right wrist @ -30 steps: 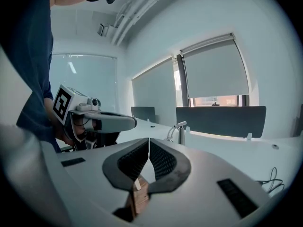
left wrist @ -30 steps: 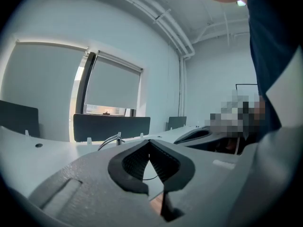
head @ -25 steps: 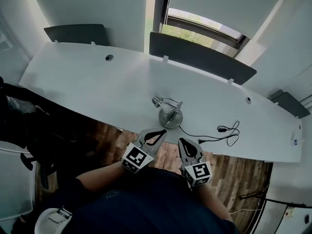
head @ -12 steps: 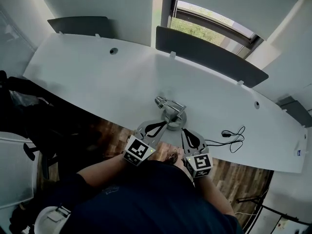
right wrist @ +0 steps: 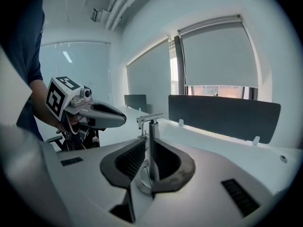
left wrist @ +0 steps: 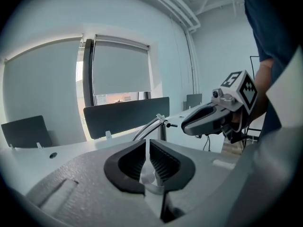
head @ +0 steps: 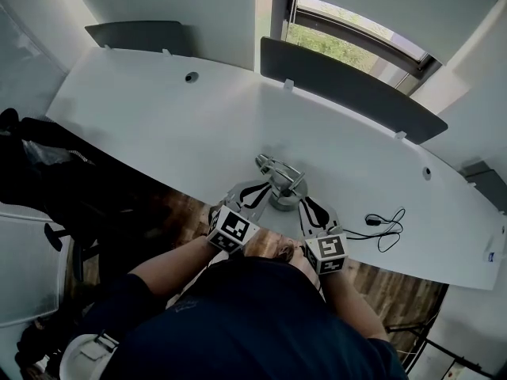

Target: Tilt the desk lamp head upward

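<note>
A small metal desk lamp stands on its round base near the front edge of the white desk, with its head low and pointing left. My left gripper is shut and empty, with its tips at the lamp's left side. In the left gripper view the lamp's arm rises just beyond the jaws. My right gripper sits at the base's right edge. Its jaws are opening to a narrow gap, and the lamp's stem shows in line with it, just ahead.
A black cable lies coiled on the desk to the right of the lamp. Dark divider panels stand along the far edge under the window. A black chair is at the left, over wooden floor.
Both grippers have moved forward to the lamp, one on each side of its base. The right jaws have parted a little; the left jaws stay shut.
</note>
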Available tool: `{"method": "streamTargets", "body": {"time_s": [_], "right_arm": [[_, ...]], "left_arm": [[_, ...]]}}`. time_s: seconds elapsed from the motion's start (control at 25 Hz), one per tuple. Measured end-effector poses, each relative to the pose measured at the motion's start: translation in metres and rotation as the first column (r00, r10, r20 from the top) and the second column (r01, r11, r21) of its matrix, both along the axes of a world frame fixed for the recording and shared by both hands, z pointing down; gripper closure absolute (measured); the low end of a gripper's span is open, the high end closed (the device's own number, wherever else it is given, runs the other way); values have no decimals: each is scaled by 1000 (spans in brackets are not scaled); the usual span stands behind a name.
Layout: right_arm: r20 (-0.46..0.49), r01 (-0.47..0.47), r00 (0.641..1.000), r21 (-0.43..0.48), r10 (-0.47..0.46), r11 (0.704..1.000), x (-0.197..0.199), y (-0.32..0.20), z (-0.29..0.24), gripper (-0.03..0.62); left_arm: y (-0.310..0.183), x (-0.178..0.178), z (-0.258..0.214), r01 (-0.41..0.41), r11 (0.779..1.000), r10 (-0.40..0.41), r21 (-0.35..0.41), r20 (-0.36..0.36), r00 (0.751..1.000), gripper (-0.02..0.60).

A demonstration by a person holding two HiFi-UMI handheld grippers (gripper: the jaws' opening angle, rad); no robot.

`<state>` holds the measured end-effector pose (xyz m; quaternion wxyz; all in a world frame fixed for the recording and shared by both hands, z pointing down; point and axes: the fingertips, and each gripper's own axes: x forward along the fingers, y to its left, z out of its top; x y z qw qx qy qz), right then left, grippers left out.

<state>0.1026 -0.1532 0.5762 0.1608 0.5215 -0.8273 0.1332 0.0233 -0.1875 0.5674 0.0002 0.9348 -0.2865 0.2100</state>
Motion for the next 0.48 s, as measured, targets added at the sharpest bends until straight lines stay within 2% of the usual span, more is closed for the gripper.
{"method": "streamTargets", "body": {"time_s": [0.16,0.48], "right_arm": [[-31,12,999,-22,-13,1000,1,-9,12,505],[-119,30,992,-57,-37,998,-5,-30,36,434]], "left_arm": [[-13,4,10,9,1000,-10,16,45,999,546],[-40,4,38,28,996,-44,81,201,979,456]]}}
